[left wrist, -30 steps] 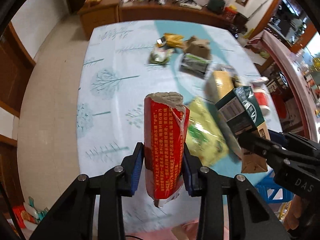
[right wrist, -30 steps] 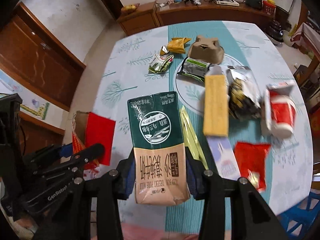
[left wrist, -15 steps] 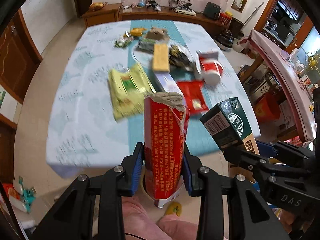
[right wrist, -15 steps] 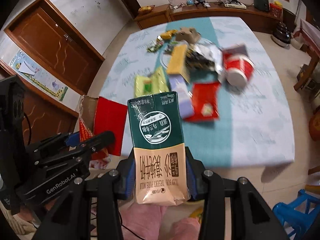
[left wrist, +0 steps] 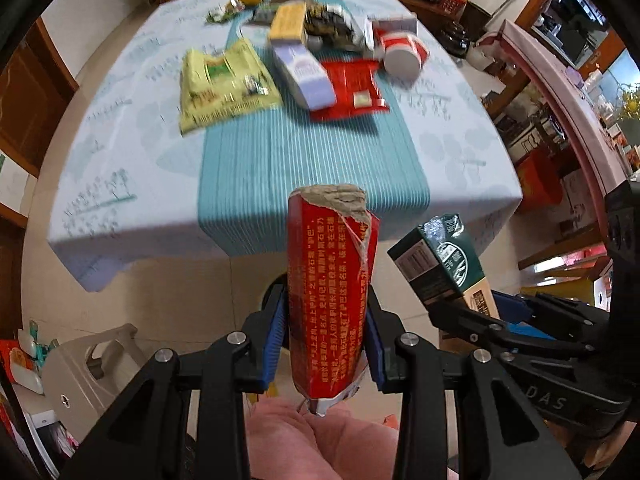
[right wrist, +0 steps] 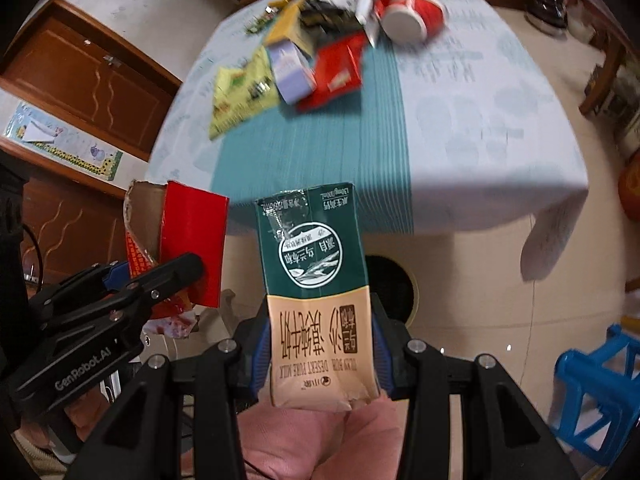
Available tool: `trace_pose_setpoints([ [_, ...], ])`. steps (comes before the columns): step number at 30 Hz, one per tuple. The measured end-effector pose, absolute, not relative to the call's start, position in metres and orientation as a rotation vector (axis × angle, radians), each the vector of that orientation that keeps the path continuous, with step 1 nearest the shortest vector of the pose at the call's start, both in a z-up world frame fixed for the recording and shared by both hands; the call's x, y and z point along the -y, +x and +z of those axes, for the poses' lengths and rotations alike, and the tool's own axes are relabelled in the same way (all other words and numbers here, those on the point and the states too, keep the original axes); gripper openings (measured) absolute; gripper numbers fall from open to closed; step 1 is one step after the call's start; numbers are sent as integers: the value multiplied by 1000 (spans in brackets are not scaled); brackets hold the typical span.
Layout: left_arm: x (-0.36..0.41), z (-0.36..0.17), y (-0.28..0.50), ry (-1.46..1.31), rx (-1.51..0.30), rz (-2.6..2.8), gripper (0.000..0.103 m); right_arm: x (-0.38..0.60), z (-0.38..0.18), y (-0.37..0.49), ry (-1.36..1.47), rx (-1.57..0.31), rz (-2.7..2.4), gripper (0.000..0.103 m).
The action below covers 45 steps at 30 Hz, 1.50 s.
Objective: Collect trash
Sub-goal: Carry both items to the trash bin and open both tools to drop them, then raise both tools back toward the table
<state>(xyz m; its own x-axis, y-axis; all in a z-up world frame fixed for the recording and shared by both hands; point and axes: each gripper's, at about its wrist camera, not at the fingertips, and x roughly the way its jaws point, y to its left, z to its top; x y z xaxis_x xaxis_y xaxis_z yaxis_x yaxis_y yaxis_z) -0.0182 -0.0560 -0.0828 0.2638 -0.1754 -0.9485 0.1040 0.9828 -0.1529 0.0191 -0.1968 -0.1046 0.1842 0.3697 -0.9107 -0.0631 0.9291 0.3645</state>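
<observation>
Your left gripper (left wrist: 326, 340) is clamped on a torn red box (left wrist: 330, 292), blue pads pressed against its two sides. The box stands lengthwise along the fingers, its ragged open end pointing away from you, toward the table (left wrist: 100, 184). Behind the box, partly hidden, is a dark round opening (left wrist: 274, 292) on the floor, probably a bin. It sits just below and ahead of your fingertips, so the box would drop almost straight in, long axis first.

To the right, your right gripper (right wrist: 320, 354) grasps a green and tan milk carton (right wrist: 316, 280), pads tight on its lower tan half. The carton also runs along the fingers, green end forward, print upside down to you. The same dark opening (right wrist: 390, 284) shows just behind the carton's right edge, on the floor short of the table's edge. Both hands look about equally close to it; the left seems slightly more centred over it.

Further off, on the table, more trash waits: a yellow wrapper (left wrist: 224, 84), a pale blue box (left wrist: 304, 76), a red packet (left wrist: 352, 84) and a red cup (left wrist: 402, 54) lying on its side. A pink-clothed lap (right wrist: 320, 436) shows beneath both grippers.
</observation>
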Motion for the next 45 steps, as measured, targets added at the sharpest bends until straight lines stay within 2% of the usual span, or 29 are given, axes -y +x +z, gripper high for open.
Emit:
trace_pose_setpoints([
  [6, 52, -147, -22, -82, -1352, -207, 35, 197, -167, 11, 336, -1423, 230, 43],
  [17, 39, -322, -8, -94, -1434, -233, 37, 192, -352, 6, 470, -1524, 56, 43],
  [20, 39, -370, -1, -75, -1432, -245, 45, 191, -405, 8, 478, -1547, 22, 43],
  [22, 38, -401, 5, -95, -1460, -263, 58, 190, -437, 11, 497, -1555, 12, 44],
  [24, 34, -422, 9, -110, -1487, -252, 77, 192, -462, 14, 529, -1562, 7, 44],
  [26, 32, -437, 15, -100, -1479, -221, 81, 190, -482, 19, 529, -1559, -13, 47],
  [27, 31, -443, 17, -90, -1473, -213, 86, 190, -489, 21, 517, -1551, -24, 50],
  [28, 29, -446, 19, -83, -1466, -209, 89, 188, -491, 24, 510, -1550, -27, 64],
  [29, 27, -449, 19, -74, -1456, -200, 96, 187, -494, 26, 510, -1545, -26, 73],
  [30, 24, -451, 19, -67, -1443, -190, 100, 186, -495, 29, 515, -1541, -23, 73],
  [37, 12, -446, 17, -58, -1398, -155, 100, 185, -494, 33, 512, -1511, -28, 73],
  [45, -2, -406, -7, -89, -1382, -112, 100, 182, -444, 19, 467, -1431, -6, 73],
])
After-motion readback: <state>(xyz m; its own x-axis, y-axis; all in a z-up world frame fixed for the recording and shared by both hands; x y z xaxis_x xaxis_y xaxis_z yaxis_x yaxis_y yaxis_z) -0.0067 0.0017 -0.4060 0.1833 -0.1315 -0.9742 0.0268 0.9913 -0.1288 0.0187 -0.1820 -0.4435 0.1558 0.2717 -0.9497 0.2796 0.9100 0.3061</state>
